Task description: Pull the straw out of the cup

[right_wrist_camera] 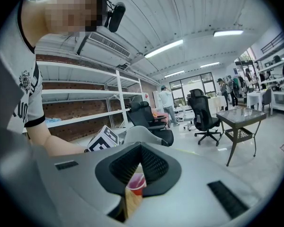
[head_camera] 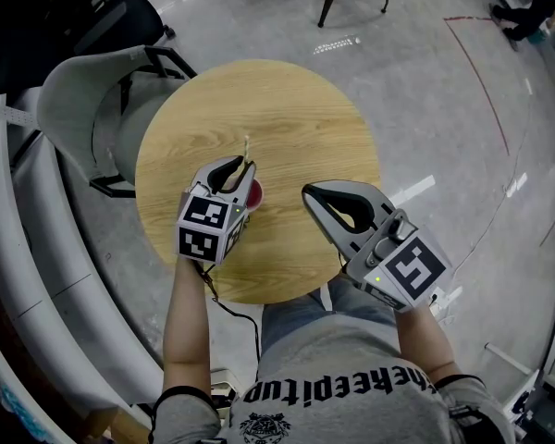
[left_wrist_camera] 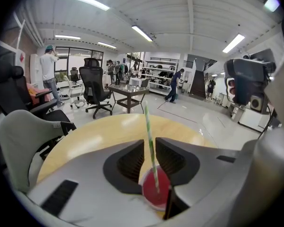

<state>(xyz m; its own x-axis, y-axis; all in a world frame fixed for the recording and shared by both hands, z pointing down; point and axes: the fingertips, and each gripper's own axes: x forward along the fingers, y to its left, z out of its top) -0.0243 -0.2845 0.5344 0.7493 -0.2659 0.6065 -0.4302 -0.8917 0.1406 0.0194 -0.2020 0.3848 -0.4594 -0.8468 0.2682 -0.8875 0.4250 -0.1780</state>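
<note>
A red cup point(head_camera: 254, 195) stands near the middle of the round wooden table point(head_camera: 287, 109), with a green-and-white striped straw point(head_camera: 246, 146) standing up out of it. My left gripper point(head_camera: 248, 165) hangs right over the cup. In the left gripper view its jaws sit narrowly apart on either side of the straw point(left_wrist_camera: 149, 126), with a thin gap on each side, and the cup point(left_wrist_camera: 156, 190) lies just below. My right gripper point(head_camera: 307, 192) hovers to the right of the cup, shut and empty. Under its closed jaws point(right_wrist_camera: 141, 148) the cup point(right_wrist_camera: 136, 183) shows.
A grey chair point(head_camera: 83, 109) stands against the table's left edge. Black office chairs point(left_wrist_camera: 95, 91) and a small glass-topped table point(left_wrist_camera: 128, 92) stand farther off on the shiny floor, and several people are in the background. White shelving point(right_wrist_camera: 85, 108) runs along the left side.
</note>
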